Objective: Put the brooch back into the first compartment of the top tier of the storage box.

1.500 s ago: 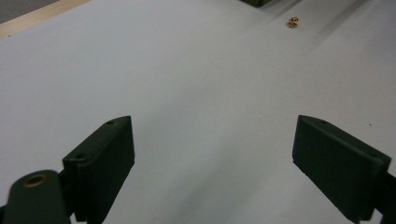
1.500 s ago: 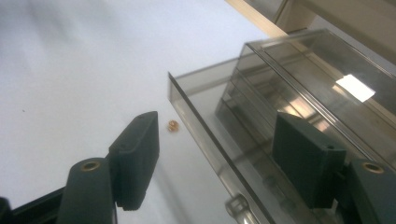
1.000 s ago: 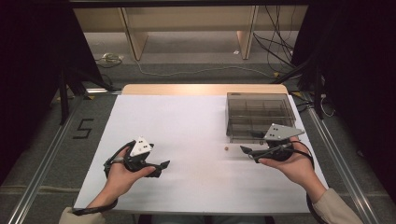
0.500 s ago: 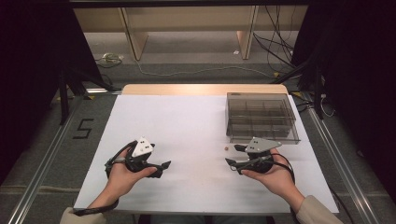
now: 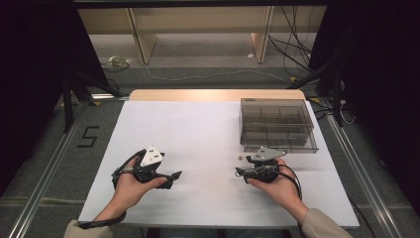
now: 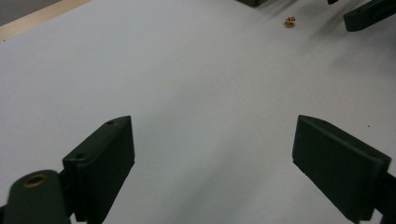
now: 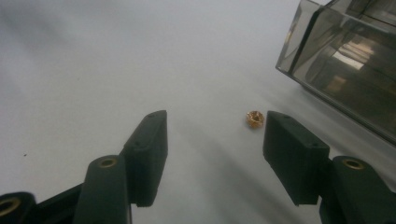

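A small brass nut (image 5: 239, 157) lies on the white table sheet (image 5: 198, 129) in front of the box's left corner. My right gripper (image 5: 239, 172) hovers low just behind the nut, pointing left. In the right gripper view the nut (image 7: 255, 118) lies just past the tip of the right-hand jaw, and my right gripper (image 7: 215, 119) is open; its jaws have just been closing slightly, with only bare sheet between them. My left gripper (image 5: 173, 178) rests at the front left, pointing right. In its own view my left gripper (image 6: 213, 122) is open over bare sheet, with the nut (image 6: 289, 21) far off.
A clear smoky compartment box (image 5: 277, 124) stands at the back right of the sheet, and its corner (image 7: 350, 70) rises close on the right in the right gripper view. A wooden table edge (image 5: 213, 94) runs along the back.
My right hand has come forward and left from beside the box and sunk toward the sheet near the nut. The left hand has kept still.
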Tool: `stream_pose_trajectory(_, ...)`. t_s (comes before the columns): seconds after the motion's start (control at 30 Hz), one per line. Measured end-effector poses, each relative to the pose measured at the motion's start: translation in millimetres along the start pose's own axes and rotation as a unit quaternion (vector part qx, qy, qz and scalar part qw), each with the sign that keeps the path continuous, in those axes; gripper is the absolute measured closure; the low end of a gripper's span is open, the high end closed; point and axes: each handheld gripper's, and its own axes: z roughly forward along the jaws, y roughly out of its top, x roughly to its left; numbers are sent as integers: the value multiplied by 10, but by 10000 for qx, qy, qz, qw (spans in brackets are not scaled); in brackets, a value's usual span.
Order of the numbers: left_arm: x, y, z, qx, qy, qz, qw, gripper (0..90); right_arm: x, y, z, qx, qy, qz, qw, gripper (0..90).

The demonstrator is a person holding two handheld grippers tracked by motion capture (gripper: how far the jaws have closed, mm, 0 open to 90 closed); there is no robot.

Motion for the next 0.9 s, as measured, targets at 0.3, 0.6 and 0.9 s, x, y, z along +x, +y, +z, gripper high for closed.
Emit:
stream_pose_trajectory(0.3, 4, -5, -4, -4, -15, 7, 10000, 130, 16, 51, 193, 153, -247, 167, 9994, 410)
stream_pose_trajectory(0.6, -3, 0, -6, -18, -30, 13, 10000, 130, 3, 72, 298, 264, -469, 417, 9977, 412)
stream_pose_trajectory(0.9, -7, 3, -4, -22, -42, 23, 10000, 130, -32, 82, 383, 351, -680, 578, 9954, 395)
